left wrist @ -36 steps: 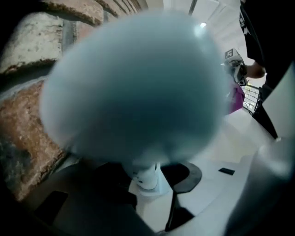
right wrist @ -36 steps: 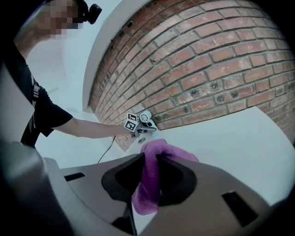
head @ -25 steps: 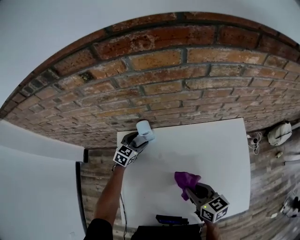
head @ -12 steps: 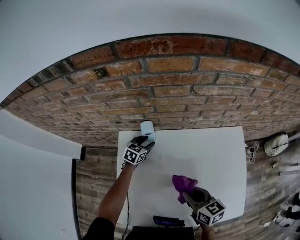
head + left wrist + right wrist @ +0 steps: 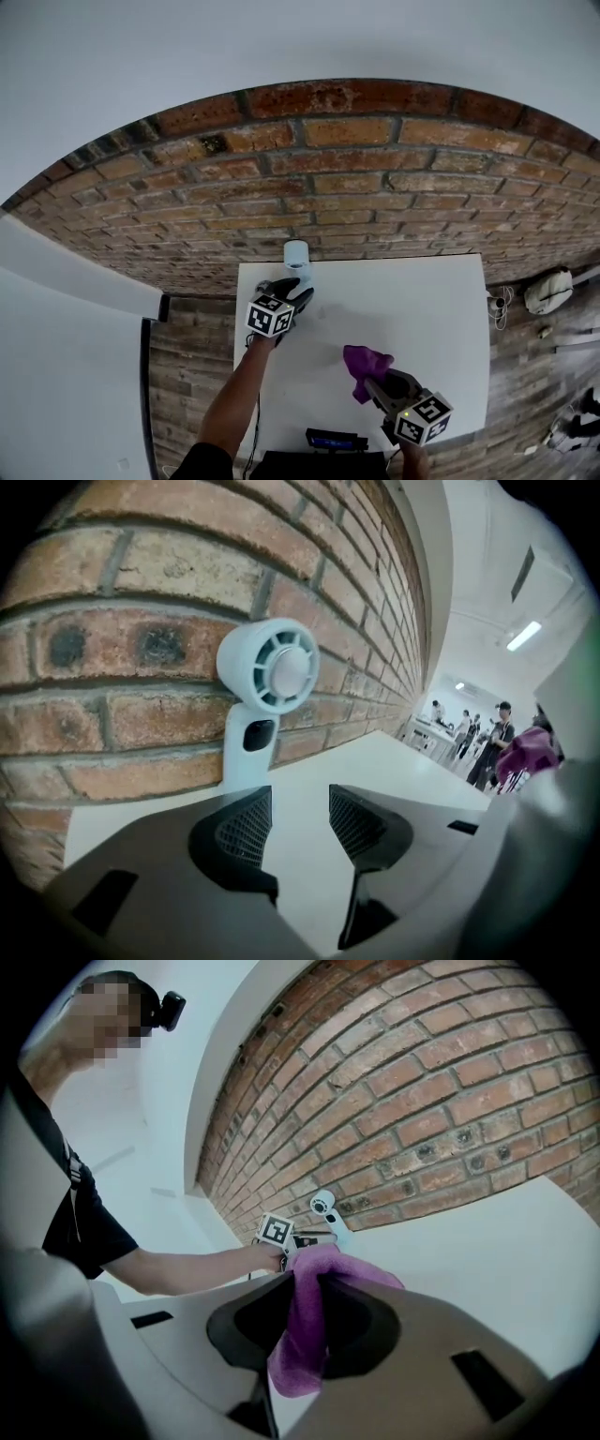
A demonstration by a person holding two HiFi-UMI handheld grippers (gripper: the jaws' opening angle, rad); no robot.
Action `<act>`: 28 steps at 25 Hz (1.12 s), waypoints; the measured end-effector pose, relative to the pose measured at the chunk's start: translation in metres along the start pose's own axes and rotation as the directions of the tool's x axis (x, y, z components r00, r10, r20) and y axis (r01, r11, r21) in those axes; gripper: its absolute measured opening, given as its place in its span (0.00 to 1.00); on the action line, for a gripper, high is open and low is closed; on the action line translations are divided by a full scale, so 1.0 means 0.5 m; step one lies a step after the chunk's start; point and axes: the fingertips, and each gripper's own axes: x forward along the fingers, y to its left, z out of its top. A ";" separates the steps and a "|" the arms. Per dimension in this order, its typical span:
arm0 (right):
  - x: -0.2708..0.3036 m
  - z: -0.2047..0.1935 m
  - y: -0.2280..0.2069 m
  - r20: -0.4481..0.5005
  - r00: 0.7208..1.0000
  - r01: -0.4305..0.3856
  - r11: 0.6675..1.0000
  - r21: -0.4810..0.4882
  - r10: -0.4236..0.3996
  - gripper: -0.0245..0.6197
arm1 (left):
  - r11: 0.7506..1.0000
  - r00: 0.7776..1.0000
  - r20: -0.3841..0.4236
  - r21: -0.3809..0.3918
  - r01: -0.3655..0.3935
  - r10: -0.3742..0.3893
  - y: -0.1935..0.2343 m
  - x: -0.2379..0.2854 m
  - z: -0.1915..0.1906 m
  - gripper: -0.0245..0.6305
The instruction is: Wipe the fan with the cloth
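1. Left gripper view is showing the left gripper (image 5: 291,803) empty, jaws apart after just narrowing, the fan (image 5: 267,672) standing just beyond at the table's (image 5: 394,761) back edge.
2. Right gripper (image 5: 302,1288) is clamping the cloth (image 5: 298,1358) near the front edge.

The fan (image 5: 296,255) is white, the cloth (image 5: 364,362) purple, the brick wall (image 5: 375,187) red-brown.

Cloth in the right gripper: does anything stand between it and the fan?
Only bare table lies between the cloth and the fan. The left gripper, open and empty, its jaws having just closed a little, sits close before the fan's base and may crowd the approach.
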 end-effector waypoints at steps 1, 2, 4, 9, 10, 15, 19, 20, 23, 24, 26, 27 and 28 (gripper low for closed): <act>-0.002 0.008 0.006 0.015 1.000 -0.004 1.000 0.006 0.004 0.14 | 0.999 0.999 0.036 -0.035 0.026 -0.025 -0.028 -0.017 0.000 0.35; -0.004 0.017 0.012 0.033 0.999 -0.009 1.000 0.015 0.008 0.14 | 0.996 0.996 0.076 -0.073 0.060 -0.054 -0.058 -0.038 -0.001 0.35; -0.010 0.036 0.029 0.076 0.997 -0.022 0.998 0.051 0.019 0.14 | 0.979 0.978 0.166 -0.141 0.146 -0.122 -0.117 -0.089 -0.006 0.35; -0.045 0.051 0.071 0.225 0.973 -0.099 0.963 0.251 0.041 0.14 | 0.892 0.889 0.351 -0.232 0.387 -0.294 -0.265 -0.255 -0.045 0.35; -0.055 0.052 0.082 0.267 0.962 -0.133 0.945 0.299 0.051 0.14 | 0.877 0.874 0.373 -0.241 0.416 -0.312 -0.287 -0.288 -0.058 0.35; -0.139 0.069 0.156 0.470 0.881 -0.275 0.876 0.396 0.064 0.14 | 0.788 0.795 0.485 -0.295 0.541 -0.364 -0.362 -0.405 -0.098 0.30; -0.222 0.072 0.192 0.555 0.831 -0.301 0.870 0.391 0.039 0.14 | 0.742 0.725 0.573 -0.277 0.611 -0.383 -0.387 -0.465 -0.086 0.29; -0.237 0.067 0.199 0.571 0.820 -0.310 0.866 0.394 0.034 0.14 | 0.736 0.709 0.595 -0.270 0.621 -0.380 -0.388 -0.483 -0.079 0.29; -0.269 0.060 0.218 0.609 0.792 -0.344 0.855 0.389 0.041 0.14 | 0.734 0.669 0.650 -0.245 0.634 -0.361 -0.391 -0.539 -0.048 0.29; -0.276 0.061 0.224 0.622 0.781 -0.365 0.849 0.383 0.055 0.14 | 0.737 0.656 0.666 -0.232 0.635 -0.356 -0.394 -0.558 -0.038 0.29; -0.291 0.066 0.238 0.651 0.753 -0.419 0.834 0.360 0.097 0.14 | 0.742 0.625 0.696 -0.199 0.640 -0.352 -0.405 -0.595 -0.022 0.29; -0.300 0.070 0.247 0.665 0.737 -0.448 0.824 0.346 0.122 0.14 | 0.744 0.610 0.709 -0.182 0.642 -0.353 -0.414 -0.614 -0.015 0.29; -0.310 0.073 0.257 0.677 0.721 -0.477 0.815 0.330 0.147 0.14 | 0.747 0.596 0.720 -0.165 0.644 -0.355 -0.426 -0.631 -0.010 0.29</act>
